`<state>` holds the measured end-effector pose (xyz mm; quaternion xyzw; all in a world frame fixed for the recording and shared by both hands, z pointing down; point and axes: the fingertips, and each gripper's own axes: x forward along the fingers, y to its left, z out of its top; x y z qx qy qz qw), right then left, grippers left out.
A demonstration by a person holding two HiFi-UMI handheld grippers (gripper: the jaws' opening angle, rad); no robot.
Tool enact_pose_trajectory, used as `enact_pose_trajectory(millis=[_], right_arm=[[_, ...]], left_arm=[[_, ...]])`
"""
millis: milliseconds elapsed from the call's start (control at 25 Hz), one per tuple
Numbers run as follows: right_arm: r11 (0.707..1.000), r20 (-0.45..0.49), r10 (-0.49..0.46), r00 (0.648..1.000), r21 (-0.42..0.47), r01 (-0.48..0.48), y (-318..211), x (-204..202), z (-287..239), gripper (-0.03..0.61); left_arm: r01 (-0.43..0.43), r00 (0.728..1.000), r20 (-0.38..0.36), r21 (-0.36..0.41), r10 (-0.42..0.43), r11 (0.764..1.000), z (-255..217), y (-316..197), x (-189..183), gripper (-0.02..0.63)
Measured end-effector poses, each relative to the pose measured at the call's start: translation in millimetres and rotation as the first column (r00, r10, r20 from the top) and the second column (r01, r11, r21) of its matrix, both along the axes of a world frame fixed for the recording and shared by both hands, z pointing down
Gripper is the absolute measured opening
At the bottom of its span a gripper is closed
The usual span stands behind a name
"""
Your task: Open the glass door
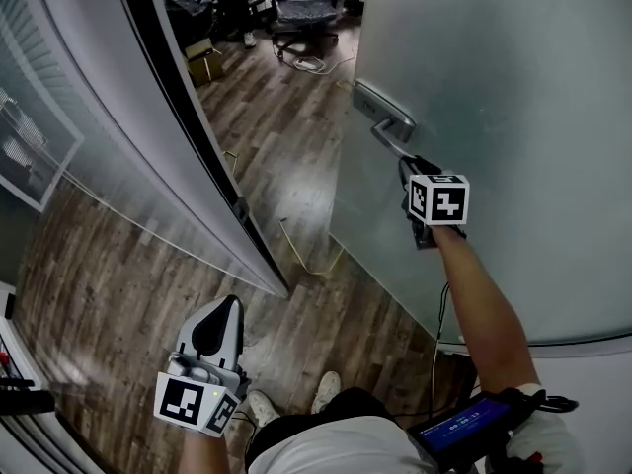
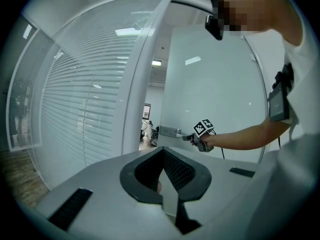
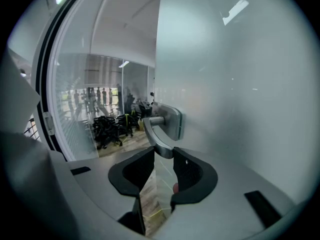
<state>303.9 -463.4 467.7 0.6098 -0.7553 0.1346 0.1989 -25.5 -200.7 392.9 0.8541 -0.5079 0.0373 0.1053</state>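
Handle (image 1: 387, 126) tip pinched by right gripper (image 1: 405, 163) fingers, lever running toward 11 o'clock. Left gripper (image 1: 219, 326) fingers pressed together, idle at 7 o'clock.

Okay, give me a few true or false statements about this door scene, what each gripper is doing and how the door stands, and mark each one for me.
1. The right gripper is closed on the door handle. True.
2. The left gripper holds the door's edge. False: it hangs low, apart from the glass door, jaws together, with nothing in them.
3. The door is shut against its frame. False: it stands ajar, with wooden floor showing between its edge and the door frame.
4. An office chair stands in the room beyond the doorway. True.
5. The door is clear glass. False: it is frosted.
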Motion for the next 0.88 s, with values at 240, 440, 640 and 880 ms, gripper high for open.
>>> enact_pose_trajectory(millis=[240, 440, 640, 880], right_arm=[[1.000, 0.009, 0.017, 1.000, -0.018, -0.017, -20.3, 19.2, 7.5, 0.121], [0.999, -0.004, 0.052, 0.999, -0.013, -0.052, -28.8, 37.0, 4.7, 0.120], [0.997, -0.017, 0.078, 0.997, -0.004, -0.078, -40.4, 45.4, 5.8, 0.118], [0.995, -0.026, 0.072, 0.997, 0.065, -0.070, -44.3, 55.0, -4.0, 0.173]], left_arm=[[-0.004, 1.000, 0.013, -0.002, 0.004, 1.000, 6.0, 2.7, 3.5, -0.006], [0.016, 1.000, 0.027, -0.006, -0.016, 1.000, 11.0, 9.3, 0.1, -0.006], [0.027, 0.999, 0.031, -0.009, -0.027, 1.000, 12.5, 12.6, -2.4, -0.006], [0.014, 0.999, 0.033, -0.011, -0.014, 1.000, 8.7, 18.3, 5.4, -0.006]])
